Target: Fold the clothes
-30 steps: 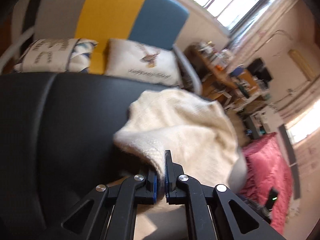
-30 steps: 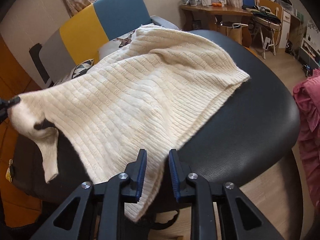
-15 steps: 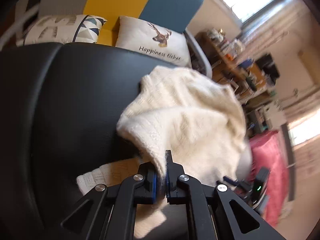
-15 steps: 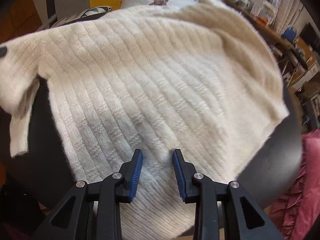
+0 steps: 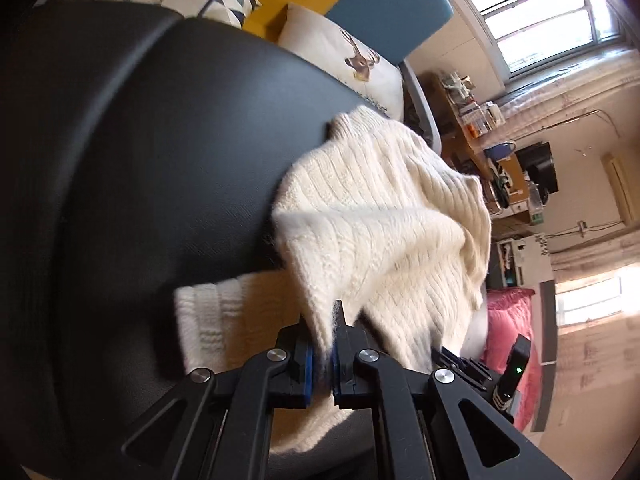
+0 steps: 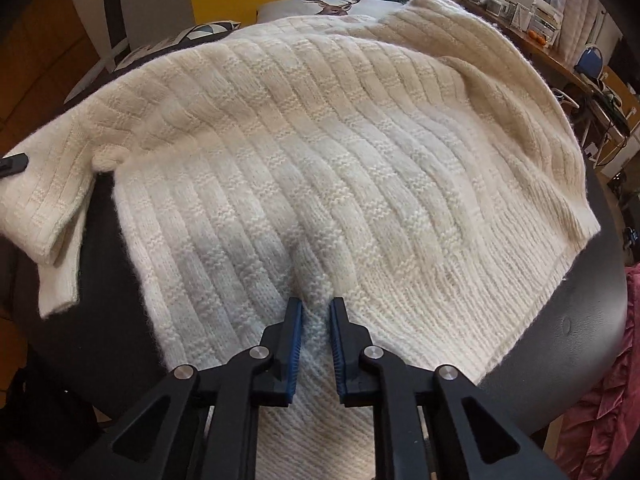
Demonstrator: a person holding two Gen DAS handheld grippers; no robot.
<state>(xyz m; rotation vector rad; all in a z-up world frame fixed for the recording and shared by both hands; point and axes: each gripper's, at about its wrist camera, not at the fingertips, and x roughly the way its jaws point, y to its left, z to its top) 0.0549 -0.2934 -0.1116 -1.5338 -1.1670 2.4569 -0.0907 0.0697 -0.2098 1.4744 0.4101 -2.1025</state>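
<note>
A cream ribbed knit sweater (image 6: 320,140) lies spread over a round black table (image 6: 580,340). My right gripper (image 6: 315,316) sits on the near hem area, jaws close together with a raised pucker of knit pinched between them. My left gripper (image 5: 326,344) is shut on an edge of the sweater (image 5: 380,220) and holds that part lifted and folded over above the black tabletop (image 5: 160,160). A ribbed cuff (image 5: 204,320) lies flat to its left. The left gripper's fingertip (image 6: 14,164) shows at the far left of the right wrist view, by the sleeve.
Behind the table stands a sofa with a blue and yellow back (image 5: 384,4) and a deer-print cushion (image 5: 352,60). A cluttered wooden desk (image 5: 472,120) runs along the wall under the window. Pink bedding (image 6: 600,420) lies beside the table on the right.
My right gripper moved forward onto the sweater and its jaws narrowed onto a pucker of knit. My left gripper kept its hold and carried the sweater edge further across the table.
</note>
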